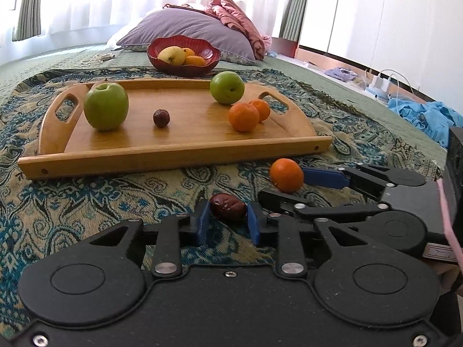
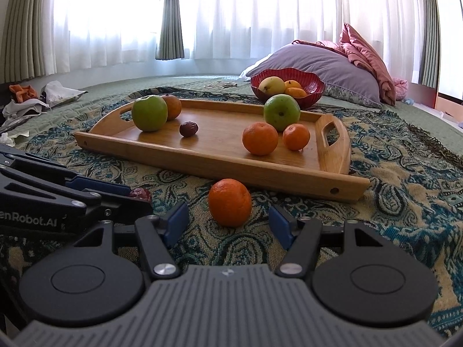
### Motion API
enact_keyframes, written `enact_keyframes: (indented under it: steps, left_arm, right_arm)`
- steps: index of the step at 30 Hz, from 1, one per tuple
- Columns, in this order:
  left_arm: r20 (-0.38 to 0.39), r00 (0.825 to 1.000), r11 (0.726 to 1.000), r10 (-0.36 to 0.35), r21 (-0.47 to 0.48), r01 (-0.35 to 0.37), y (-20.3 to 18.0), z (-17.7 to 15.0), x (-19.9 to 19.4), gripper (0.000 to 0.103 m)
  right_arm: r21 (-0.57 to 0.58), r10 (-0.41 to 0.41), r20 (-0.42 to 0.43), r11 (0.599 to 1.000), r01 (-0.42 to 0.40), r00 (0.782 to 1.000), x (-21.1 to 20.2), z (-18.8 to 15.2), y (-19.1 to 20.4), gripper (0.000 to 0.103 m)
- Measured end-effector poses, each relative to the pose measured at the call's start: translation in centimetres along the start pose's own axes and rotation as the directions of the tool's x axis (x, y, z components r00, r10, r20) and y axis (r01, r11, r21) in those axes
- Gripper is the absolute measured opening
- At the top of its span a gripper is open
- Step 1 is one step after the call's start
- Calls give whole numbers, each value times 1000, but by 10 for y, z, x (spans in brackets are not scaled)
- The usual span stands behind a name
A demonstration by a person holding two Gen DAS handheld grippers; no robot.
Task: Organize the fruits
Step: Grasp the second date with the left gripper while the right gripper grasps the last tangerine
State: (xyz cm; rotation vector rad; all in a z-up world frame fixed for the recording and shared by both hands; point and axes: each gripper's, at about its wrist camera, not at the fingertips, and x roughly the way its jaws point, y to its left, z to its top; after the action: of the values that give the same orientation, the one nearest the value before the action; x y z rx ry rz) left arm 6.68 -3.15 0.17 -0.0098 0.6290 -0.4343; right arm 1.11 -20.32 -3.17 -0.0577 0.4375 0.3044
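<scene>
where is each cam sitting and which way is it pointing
Left wrist: low over the patterned blanket, looking along the left gripper at a red date between its open fingers, wooden tray beyond; the right gripper enters from the right.
Right wrist: low too, further right, facing the right gripper's open fingers around an orange; the left gripper enters from the left.
Shared: tray, both green apples, red bowl, the loose orange and date.

My blue pads, bright fruit

Orange mandarin (image 2: 230, 203), dark-red date (image 1: 228, 206), green apples, on teal-and-cream paisley blanket (image 2: 405, 173).
</scene>
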Motion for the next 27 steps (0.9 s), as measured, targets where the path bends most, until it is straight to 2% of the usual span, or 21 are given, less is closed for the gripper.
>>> enact_keyframes:
  steps: [6,13,27]
  left_arm:
    - [4,1000,1000,-22,-8,22,6,3,7,29]
    - [7,999,999,-35,-26,35,10,8,16,30]
    - [25,1000,1000,-7,9,7,2,7,13,29]
  right_arm:
    - [19,4,1,1000,-4,1000,-1,0,-3,73]
    - [24,4,5,1000,-4,1000,-2,-1,-4,62]
    - [6,-7,13,1000,7,1000,-3,-1,1,55]
